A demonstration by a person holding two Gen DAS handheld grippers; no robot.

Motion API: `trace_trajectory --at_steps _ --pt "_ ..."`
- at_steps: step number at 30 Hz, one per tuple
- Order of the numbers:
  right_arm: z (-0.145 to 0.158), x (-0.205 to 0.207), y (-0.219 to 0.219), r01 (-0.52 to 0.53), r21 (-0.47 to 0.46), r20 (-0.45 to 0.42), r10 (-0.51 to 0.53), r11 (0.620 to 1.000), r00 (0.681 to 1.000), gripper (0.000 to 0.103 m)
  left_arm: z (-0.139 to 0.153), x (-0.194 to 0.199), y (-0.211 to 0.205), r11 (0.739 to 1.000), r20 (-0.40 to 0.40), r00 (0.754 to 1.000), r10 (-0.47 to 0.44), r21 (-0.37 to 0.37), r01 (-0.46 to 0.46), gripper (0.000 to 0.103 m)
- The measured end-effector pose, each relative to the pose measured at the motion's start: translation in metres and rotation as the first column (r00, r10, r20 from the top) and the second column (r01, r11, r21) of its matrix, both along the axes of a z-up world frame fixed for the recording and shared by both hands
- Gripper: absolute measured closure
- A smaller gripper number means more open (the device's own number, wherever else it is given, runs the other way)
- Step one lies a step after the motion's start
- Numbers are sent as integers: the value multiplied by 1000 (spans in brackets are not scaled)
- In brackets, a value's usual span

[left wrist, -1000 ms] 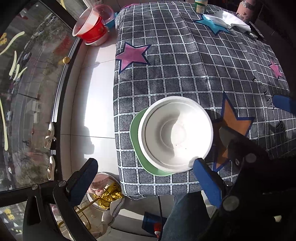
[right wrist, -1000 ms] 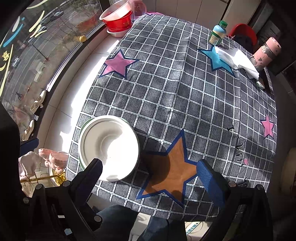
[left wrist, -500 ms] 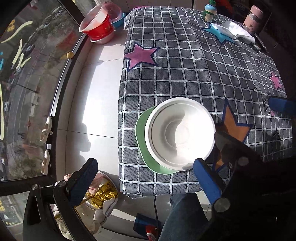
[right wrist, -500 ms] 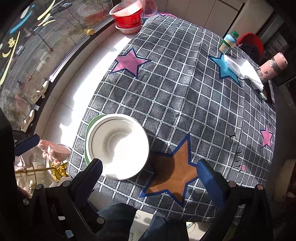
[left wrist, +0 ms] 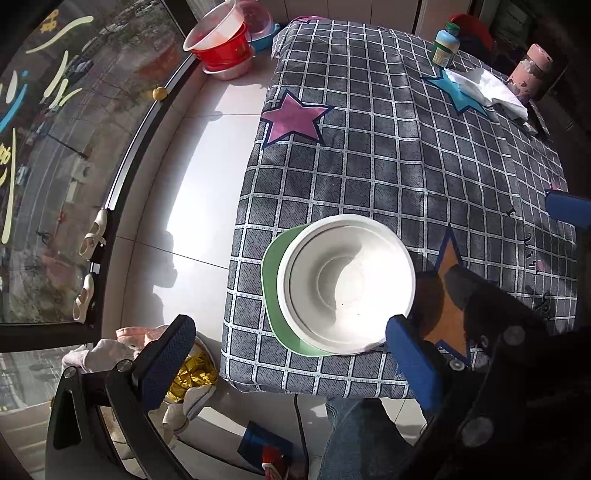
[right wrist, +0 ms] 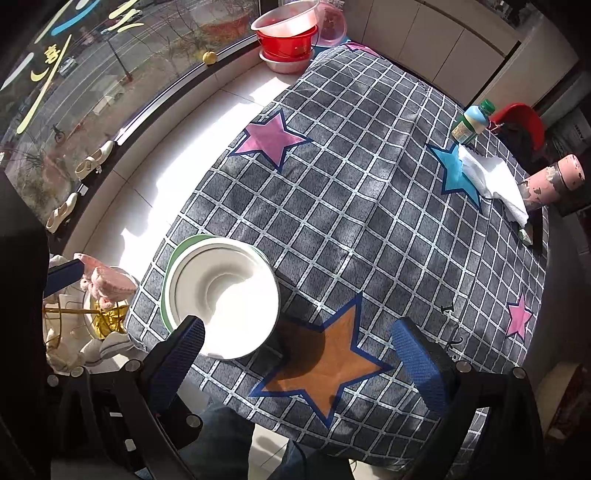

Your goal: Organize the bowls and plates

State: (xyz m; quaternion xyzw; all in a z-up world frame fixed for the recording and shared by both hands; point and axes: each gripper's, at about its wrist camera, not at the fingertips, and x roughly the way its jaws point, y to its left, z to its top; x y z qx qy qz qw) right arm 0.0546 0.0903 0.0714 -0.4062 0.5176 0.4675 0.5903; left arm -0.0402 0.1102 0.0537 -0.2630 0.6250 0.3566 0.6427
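A grey checked cloth with stars (right wrist: 354, 206) covers the desk. At its far end stand a green-capped bottle (right wrist: 471, 123), a white rag (right wrist: 493, 181) and a pink flask (right wrist: 552, 181). Red basins (right wrist: 290, 35) sit by the window.

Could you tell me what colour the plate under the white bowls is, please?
The plate is light green; its rim shows best in the left wrist view.
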Motion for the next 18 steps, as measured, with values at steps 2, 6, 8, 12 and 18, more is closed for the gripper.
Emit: trace_trajectory --at_steps 2,6,8,12,18 --pt "0 2 2 -25 -2 -1 25 1000 1000 1 2 2 -2 1000 1 1000 21 3 -21 0" --pt "0 0 7 -76 2 -11 76 997 997 1 4 0 -2 998 -6 998 70 11 -70 0" --pt "0 -3 10 -101 5 -16 101 995 995 1 3 -2 -1 996 -15 995 94 11 -94 0" --pt "-3 -7 14 -132 8 -38 132 991 991 1 1 -7 0 992 -39 991 129 6 -129 0" --pt "-8 -5 21 -126 17 -94 127 992 987 1 1 -9 5 988 -17 988 154 2 -154 0"
